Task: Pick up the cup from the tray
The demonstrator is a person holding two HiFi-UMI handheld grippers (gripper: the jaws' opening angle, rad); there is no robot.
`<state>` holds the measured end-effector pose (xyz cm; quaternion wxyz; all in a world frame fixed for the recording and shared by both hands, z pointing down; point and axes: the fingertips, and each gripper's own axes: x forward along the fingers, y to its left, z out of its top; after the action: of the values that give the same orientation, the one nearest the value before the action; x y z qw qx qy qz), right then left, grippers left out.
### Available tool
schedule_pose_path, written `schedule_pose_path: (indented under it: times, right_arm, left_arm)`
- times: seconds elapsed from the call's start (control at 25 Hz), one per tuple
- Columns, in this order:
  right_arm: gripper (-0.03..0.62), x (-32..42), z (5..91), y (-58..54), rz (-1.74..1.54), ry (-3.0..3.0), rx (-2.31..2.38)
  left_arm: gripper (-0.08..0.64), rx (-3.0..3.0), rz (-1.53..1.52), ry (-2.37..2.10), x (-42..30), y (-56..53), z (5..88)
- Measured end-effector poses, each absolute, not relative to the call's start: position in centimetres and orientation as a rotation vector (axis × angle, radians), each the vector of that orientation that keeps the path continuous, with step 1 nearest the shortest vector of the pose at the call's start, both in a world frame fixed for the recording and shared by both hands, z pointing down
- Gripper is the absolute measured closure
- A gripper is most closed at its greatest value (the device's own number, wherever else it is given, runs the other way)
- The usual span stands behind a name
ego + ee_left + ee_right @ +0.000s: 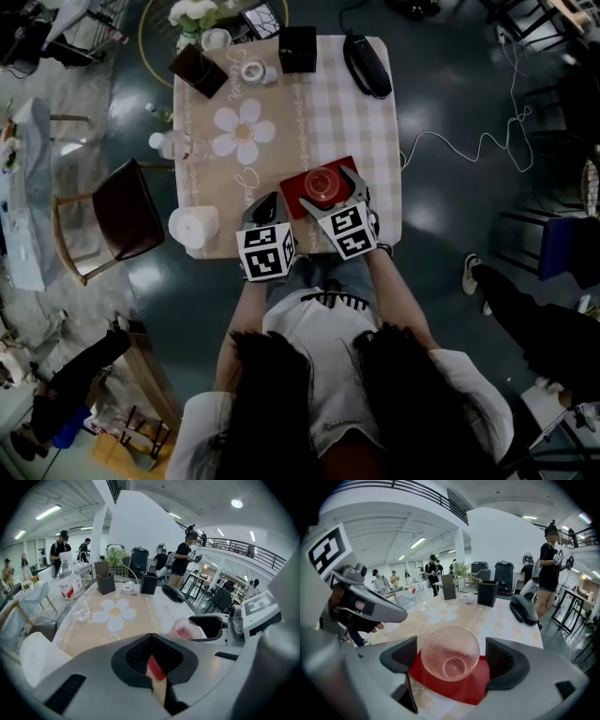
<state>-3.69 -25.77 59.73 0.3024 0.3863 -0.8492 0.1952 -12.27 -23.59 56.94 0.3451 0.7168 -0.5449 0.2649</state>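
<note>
Cup [450, 653]: clear glass with a dimpled wall, upright, mouth up, standing on the red tray [459, 688]. It sits directly between the jaws of the right gripper [452, 658]. Those jaws are spread wide; the black pads flank the cup on both sides, each with a narrow gap, so no contact is seen. From the head view the cup [322, 183] is on the tray [292, 192] at the near edge of the table [347, 112], with the right gripper [328, 192] reaching around it from the person's side. Left gripper [267, 208] is just beside the right one, on its left, at the tray's near left corner. In its own view the left gripper [150, 637] has its jaws pressed together at the tips with nothing held; a sliver of the tray [157, 667] shows through the small opening behind the tips. Cup [185, 630] appears ahead and to the right of the left gripper, beside the dark jaw of the right gripper [211, 625]. White paper roll [194, 226] stands on the table just left of the left gripper. Daisy print [242, 131] lies beyond both grippers. Black box [297, 49] and tape roll [253, 71] sit at the far edge, well apart from the grippers.
</note>
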Motion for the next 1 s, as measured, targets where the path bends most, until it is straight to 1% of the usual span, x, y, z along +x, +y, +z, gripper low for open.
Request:
schedule_pose_path:
  times: [0.48,0.52,0.56,1.0]
  right_arm:
    - [0.155,-4.2,62.2,-26.1,0.547,-2.214,0.973]
    - [0.158,-4.1,62.3,-26.0,0.541,-2.211,0.967]
    - [0.183,-4.1,62.3,-26.0,0.530,-2.208,0.964]
    - [0.187,-1.9,61.1,-26.3,0.519,-2.195,1.012]
  left_arm:
    - [0.554,1.831,0.746,-1.407,-12.3,-24.1,58.6]
    - [0.552,1.831,0.757,-1.403,-12.2,-24.1,58.7]
    - [0.552,1.833,0.766,-1.399,-12.1,-24.1,58.7]
    - [0.552,1.860,0.757,-1.358,-10.8,-24.6,58.6]
